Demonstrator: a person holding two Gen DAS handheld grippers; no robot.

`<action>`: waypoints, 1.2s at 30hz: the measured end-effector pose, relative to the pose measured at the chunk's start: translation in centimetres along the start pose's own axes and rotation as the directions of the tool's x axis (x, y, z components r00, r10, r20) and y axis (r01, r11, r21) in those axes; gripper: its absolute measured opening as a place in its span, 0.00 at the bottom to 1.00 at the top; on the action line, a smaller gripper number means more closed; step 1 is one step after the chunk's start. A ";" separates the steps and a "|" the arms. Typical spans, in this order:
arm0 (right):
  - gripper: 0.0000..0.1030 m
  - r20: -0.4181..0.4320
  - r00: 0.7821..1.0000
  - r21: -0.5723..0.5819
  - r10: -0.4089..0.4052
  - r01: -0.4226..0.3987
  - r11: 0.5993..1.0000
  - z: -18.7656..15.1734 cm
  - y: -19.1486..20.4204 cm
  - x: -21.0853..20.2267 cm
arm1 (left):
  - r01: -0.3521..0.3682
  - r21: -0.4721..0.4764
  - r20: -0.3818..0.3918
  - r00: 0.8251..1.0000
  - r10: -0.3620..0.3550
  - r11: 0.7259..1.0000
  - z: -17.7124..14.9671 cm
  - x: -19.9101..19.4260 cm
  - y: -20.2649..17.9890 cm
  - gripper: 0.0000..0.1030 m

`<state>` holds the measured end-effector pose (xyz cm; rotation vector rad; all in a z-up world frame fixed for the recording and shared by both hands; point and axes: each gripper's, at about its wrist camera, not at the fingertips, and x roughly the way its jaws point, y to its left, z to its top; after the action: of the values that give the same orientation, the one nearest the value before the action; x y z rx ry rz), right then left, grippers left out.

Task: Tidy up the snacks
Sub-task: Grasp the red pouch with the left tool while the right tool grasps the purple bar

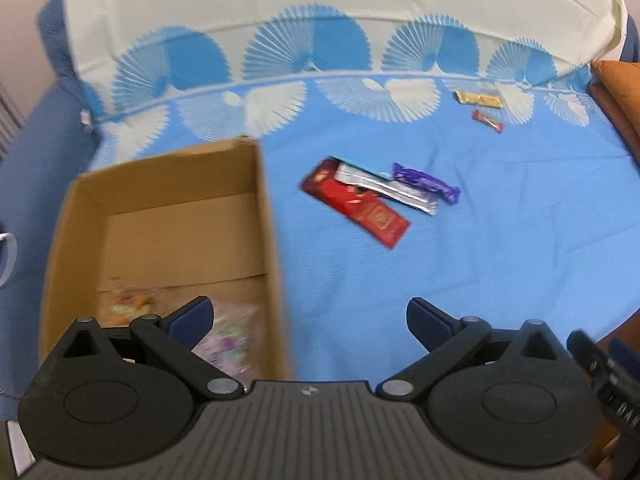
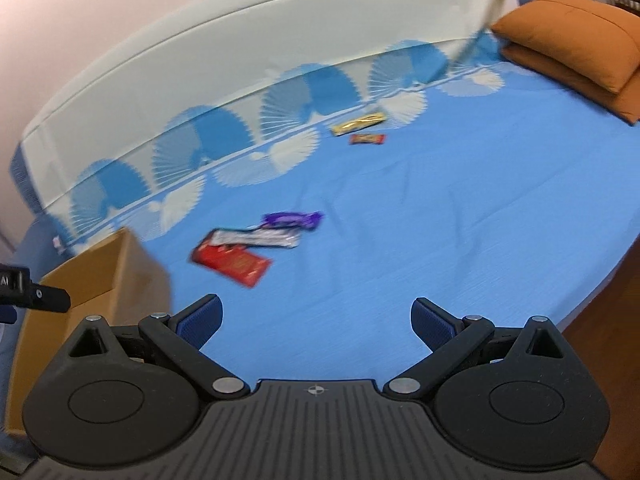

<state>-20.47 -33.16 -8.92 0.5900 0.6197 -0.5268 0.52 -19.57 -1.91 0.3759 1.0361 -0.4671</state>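
Left wrist view: cardboard box point(image 1: 168, 216) sits on the blue bedsheet point(image 1: 480, 260), already holding 2 clear snack bags, 1 with orange contents point(image 1: 132, 300) and 1 with pink-green print point(image 1: 228, 344), both blurred. Judged early in the task: 5 snacks left outside. Cluster of 3 lies just right of the box: red packet point(image 1: 360, 208), silver wrapper point(image 1: 384, 190) overlapping it, purple bar point(image 1: 426, 182) touching the silver one. Further back near the fan-pattern border: yellow packet point(image 1: 478, 99) and small red bar point(image 1: 487, 121), close together, well apart from the cluster. Left gripper point(image 1: 310, 320) jaws spread wide, holding nothing, hanging over the box's right wall; cluster ahead and slightly right. Right gripper point(image 2: 316, 320) jaws also wide apart, empty, over bare sheet; cluster ahead-left, the pair far ahead.
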 end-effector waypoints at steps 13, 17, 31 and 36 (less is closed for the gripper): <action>0.98 -0.032 0.999 -0.093 -0.015 0.012 0.996 5.2 -2.7 14.4 | -0.145 -0.128 -0.229 0.967 0.113 0.981 9.8 19.3 -4.8 1.00; 0.98 -0.066 0.998 -0.134 0.000 -0.009 0.991 6.0 -1.8 19.4 | -0.238 -0.161 -0.285 0.940 0.186 0.958 11.7 23.7 -3.9 1.00; 0.98 -0.093 0.995 -0.149 0.026 -0.039 0.988 5.4 -1.0 25.8 | -0.233 0.068 -0.220 0.945 0.243 0.970 16.4 31.1 -6.4 1.00; 0.98 -0.101 0.995 -0.192 0.023 -0.042 0.980 5.8 -0.5 28.2 | -0.037 0.163 -0.229 0.971 0.074 0.986 17.8 32.3 -8.4 1.00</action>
<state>1.03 -44.96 -23.91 0.4422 0.7448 -0.4024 22.81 -41.84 -22.88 0.6113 1.2176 -0.4628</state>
